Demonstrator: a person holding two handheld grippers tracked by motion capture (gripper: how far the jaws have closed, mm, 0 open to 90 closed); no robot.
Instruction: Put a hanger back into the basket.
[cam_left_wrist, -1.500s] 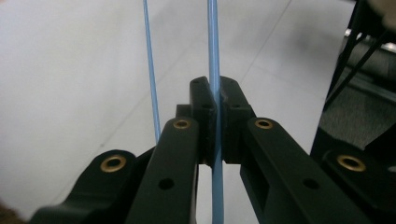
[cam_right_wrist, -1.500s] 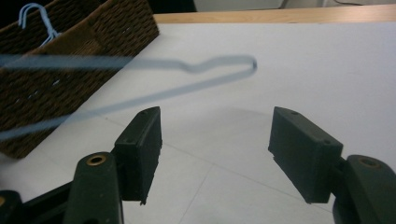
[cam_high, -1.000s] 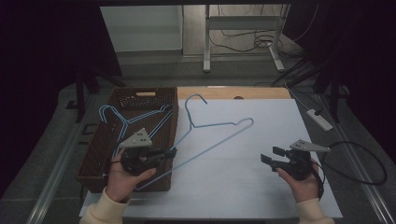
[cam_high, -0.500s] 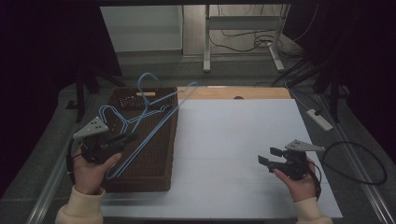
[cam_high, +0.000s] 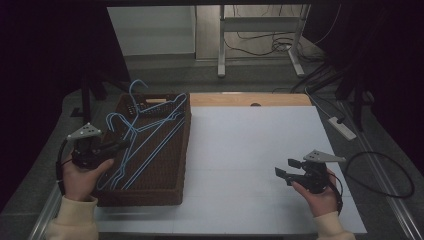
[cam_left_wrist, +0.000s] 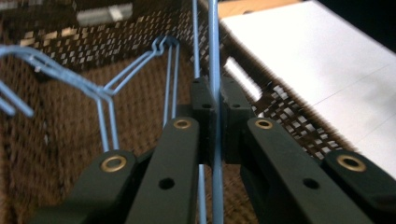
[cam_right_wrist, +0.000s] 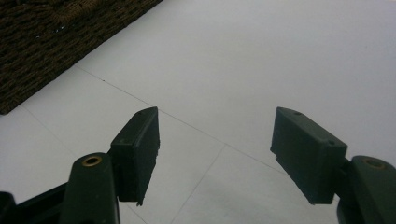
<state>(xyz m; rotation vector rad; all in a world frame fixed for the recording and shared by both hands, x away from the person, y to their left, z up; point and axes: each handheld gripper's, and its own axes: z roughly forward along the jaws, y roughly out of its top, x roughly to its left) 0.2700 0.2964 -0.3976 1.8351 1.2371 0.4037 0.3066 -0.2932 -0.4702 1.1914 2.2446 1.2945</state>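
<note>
Well advanced, by the look of it: blue wire hanger (cam_left_wrist: 214, 56) clamped between the pads of the left gripper (cam_high: 118, 146) and carried over the brown woven basket (cam_high: 150, 194) at the left of the table, low among the other blue hangers (cam_high: 150, 131) already piled there. Seen in the left gripper view as a thin blue wire running straight up between the closed jaws. Left to do, judging from this: lower, let go, pull the hand clear. Hard to tell in the dim high view whether the held hanger already rests on the pile or hangs just above it.

Right gripper (cam_high: 287, 169) spread wide and holding nothing, low over the bare white tabletop (cam_high: 250, 145) at the near right, well apart from the basket. No further hanger lying on the white surface, so probably the last one.

In the way: hooks and shoulders of the piled hangers, crossing one another and likely to snag the held wire on release. Far end of the basket taken up by a small dark item and a pale stick-like piece (cam_high: 156, 100), too small to name. Beyond the table, a metal stand (cam_high: 220, 47) and loose cables (cam_high: 320, 75) on the floor, clear of the work.
</note>
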